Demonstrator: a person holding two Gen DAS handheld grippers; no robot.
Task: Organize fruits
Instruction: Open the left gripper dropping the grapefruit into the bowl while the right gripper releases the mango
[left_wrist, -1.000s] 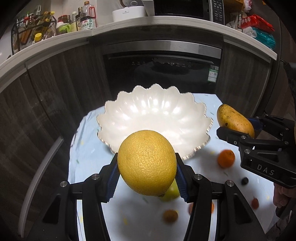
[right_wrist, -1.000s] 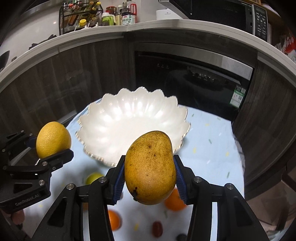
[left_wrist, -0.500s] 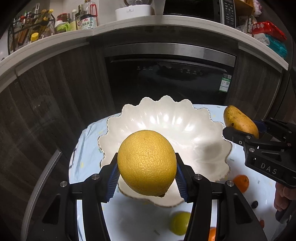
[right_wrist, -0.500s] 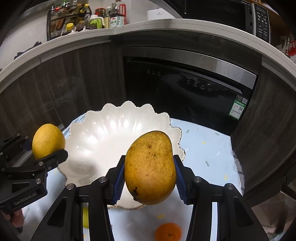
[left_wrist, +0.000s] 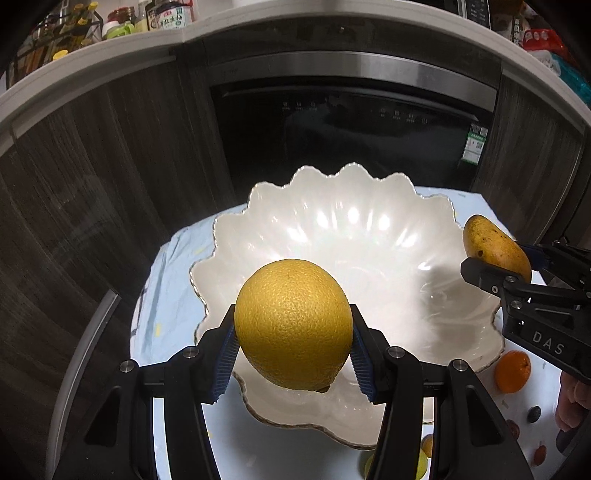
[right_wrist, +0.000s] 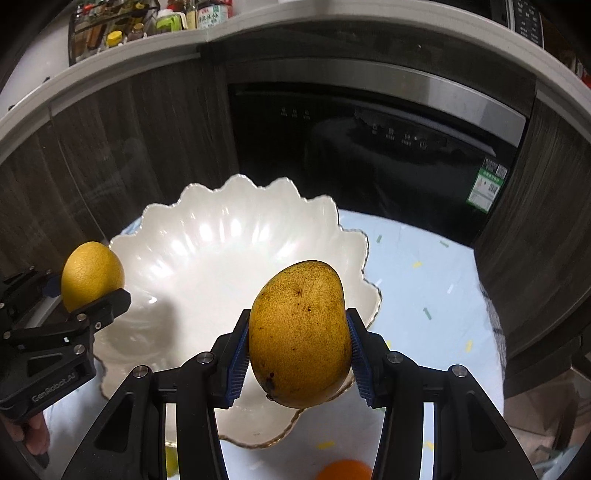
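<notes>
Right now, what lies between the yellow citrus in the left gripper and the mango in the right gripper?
Only the bare inside of the white scalloped bowl. In the left wrist view nothing sits between the citrus and the mango; the right wrist view agrees.

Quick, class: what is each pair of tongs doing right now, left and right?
Left tongs: closed on the yellow citrus fruit, above the white bowl.
Right tongs: closed on the mango, above the bowl's rim.

bowl (left_wrist: 369, 229): on table (left_wrist: 177, 258), before oven (left_wrist: 351, 140)
lemon (left_wrist: 293, 325): over bowl's near-left rim
mango (right_wrist: 300, 338): over bowl's near-right rim
orange (left_wrist: 512, 371): on table, right of bowl
</notes>
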